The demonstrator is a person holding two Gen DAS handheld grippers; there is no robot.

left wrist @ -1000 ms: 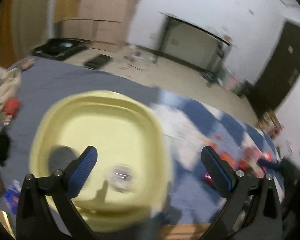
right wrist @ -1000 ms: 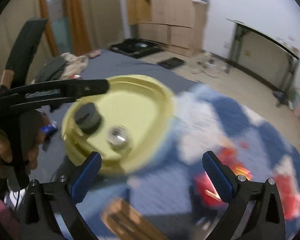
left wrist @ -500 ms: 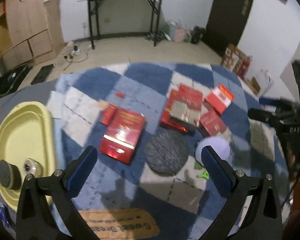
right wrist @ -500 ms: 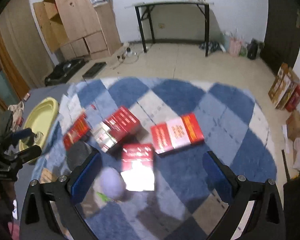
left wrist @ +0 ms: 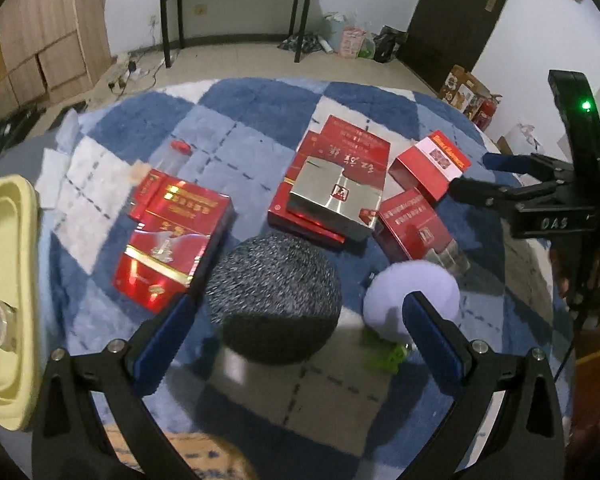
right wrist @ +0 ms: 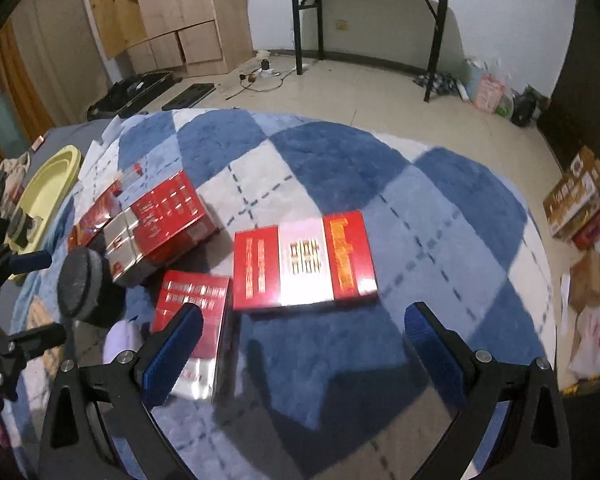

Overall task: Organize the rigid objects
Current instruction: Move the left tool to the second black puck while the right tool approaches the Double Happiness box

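Left gripper [left wrist: 296, 320] jaws spread wide, holds nothing, hovers over the blue-and-white checked rug [left wrist: 260, 108]. Between its fingers in the left wrist view: a dark grey round object [left wrist: 274, 296], and a pale lilac round object [left wrist: 412, 292] partly hidden behind the right finger. A small green thing [left wrist: 392, 356] lies at the lilac object's base, too small to identify.

Right gripper [right wrist: 300, 336] also wide, empty, above the rug. Its left finger overlaps a red box [right wrist: 198, 320] lying on the rug; contact cannot be told. Just beyond lies a flat red-and-white box [right wrist: 304, 260], apart from the fingers.

In the left wrist view the right gripper [left wrist: 484, 178] shows at the right edge with a green light on its body; the hand holding it is cut off by the frame.

Further out: a silver box [left wrist: 334, 200] stacked on red boxes [left wrist: 352, 148], a large red box with gold trim [left wrist: 172, 240] to the left, a small clear bottle with red cap [left wrist: 178, 156] behind it, blurred. Text on the boxes unreadable.

Yellow tray [left wrist: 4, 240] at far left, cut off by the frame; it holds a small metallic round item [left wrist: 0, 320] and a dark item that is mostly out of view. In the right wrist view the yellow tray [right wrist: 48, 184] is partly hidden, contents unclear.

Black-legged table [right wrist: 364, 0] stands on the floor against the back wall.
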